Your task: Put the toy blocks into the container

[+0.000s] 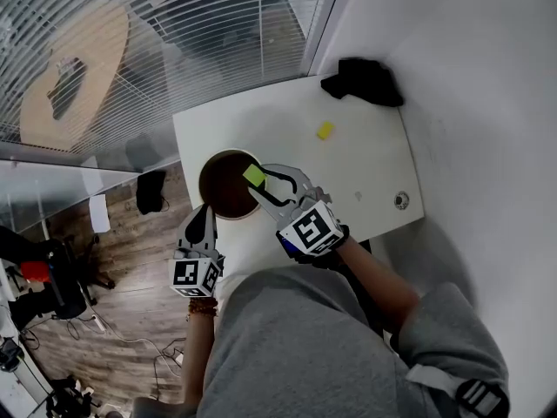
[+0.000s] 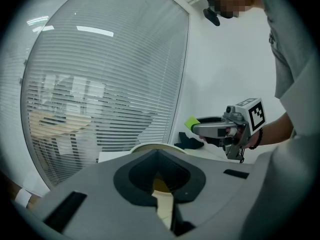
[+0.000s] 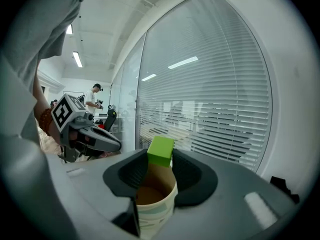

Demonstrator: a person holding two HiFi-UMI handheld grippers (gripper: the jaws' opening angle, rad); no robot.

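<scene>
A round paper container [image 1: 228,185] with a brown inside stands near the table's left edge. My right gripper [image 1: 258,179] is shut on a green block [image 1: 254,175] and holds it over the container's right rim. In the right gripper view the green block [image 3: 160,151] sits between the jaw tips, with the container [image 3: 154,204] below. My left gripper [image 1: 206,212] meets the container's near left rim, its jaws drawn together on the wall [image 2: 162,206]. A yellow block [image 1: 325,130] lies on the table farther back.
The white table [image 1: 365,172] stands in a corner between a white wall and a window with blinds [image 1: 218,33]. A black cloth [image 1: 364,80] lies at the table's far edge. A small round fitting [image 1: 401,200] sits near the right edge.
</scene>
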